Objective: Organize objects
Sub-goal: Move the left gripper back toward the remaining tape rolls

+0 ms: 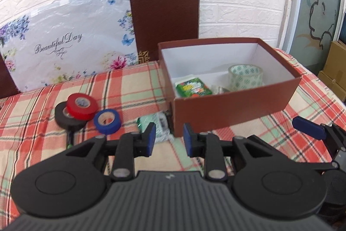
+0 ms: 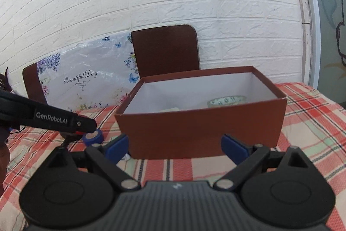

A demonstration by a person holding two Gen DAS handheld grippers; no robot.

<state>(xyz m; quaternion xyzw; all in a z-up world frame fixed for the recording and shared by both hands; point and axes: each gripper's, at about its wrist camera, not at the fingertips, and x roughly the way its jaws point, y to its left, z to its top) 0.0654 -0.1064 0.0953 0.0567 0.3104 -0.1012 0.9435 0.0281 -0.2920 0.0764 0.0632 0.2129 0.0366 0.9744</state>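
A brown box (image 1: 233,110) with a white inside stands on the plaid tablecloth; it holds a clear printed tape roll (image 1: 245,77) and a green packet (image 1: 193,90). Left of it lie a red tape roll (image 1: 81,105) resting on a black roll (image 1: 64,120), a blue roll (image 1: 107,121), and a green-white packet (image 1: 159,126) against the box's corner. My left gripper (image 1: 168,140) is open and empty, just in front of that packet. My right gripper (image 2: 176,147) is open and empty, close before the box (image 2: 203,125). The blue roll (image 2: 93,137) shows at its left.
A floral "Beautiful Day" board (image 1: 64,40) and a brown padded board (image 1: 164,18) lean on the white brick wall behind the table. The right gripper's blue finger (image 1: 308,128) shows at the right. Cardboard boxes (image 1: 334,70) stand beyond the table's right edge.
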